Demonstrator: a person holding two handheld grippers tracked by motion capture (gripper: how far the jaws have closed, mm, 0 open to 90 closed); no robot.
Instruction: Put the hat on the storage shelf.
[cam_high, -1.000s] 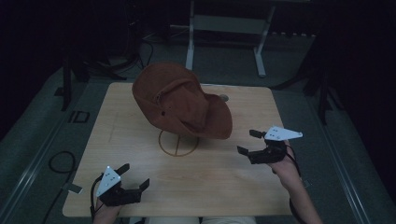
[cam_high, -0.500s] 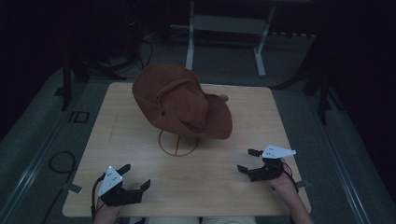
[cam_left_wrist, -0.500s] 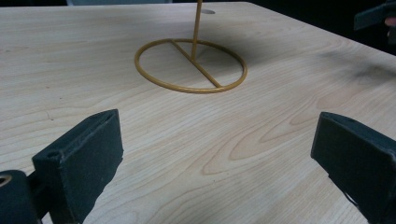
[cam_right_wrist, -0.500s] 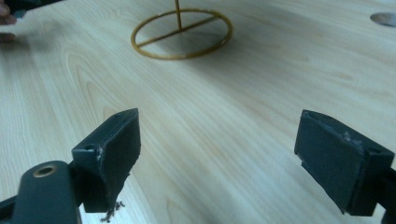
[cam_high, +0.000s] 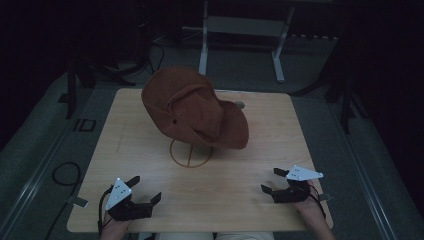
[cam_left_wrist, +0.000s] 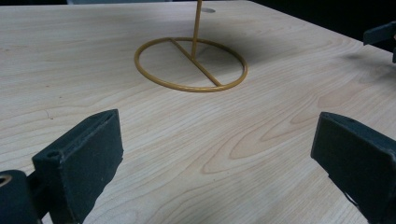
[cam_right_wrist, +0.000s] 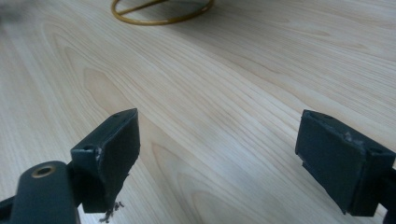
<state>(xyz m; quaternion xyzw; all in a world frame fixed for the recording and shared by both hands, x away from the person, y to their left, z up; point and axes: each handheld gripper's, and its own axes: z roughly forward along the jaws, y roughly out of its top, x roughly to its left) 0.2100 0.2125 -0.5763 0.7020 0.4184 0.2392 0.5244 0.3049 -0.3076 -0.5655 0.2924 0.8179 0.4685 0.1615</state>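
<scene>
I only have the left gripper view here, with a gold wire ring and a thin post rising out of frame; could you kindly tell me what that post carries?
Observer: A brown hat sits tilted on top of the gold stand, its brim hanging toward the right side of the table.
Operator: Thank you. Is anything touching the hat?
Observer: No. The left tongs rest near the table's front left corner, apart from it.
Operator: And the dark shape at my upper right?
Observer: That belongs to the right tongs, near the front right edge, jaws apart with nothing between them.
</scene>
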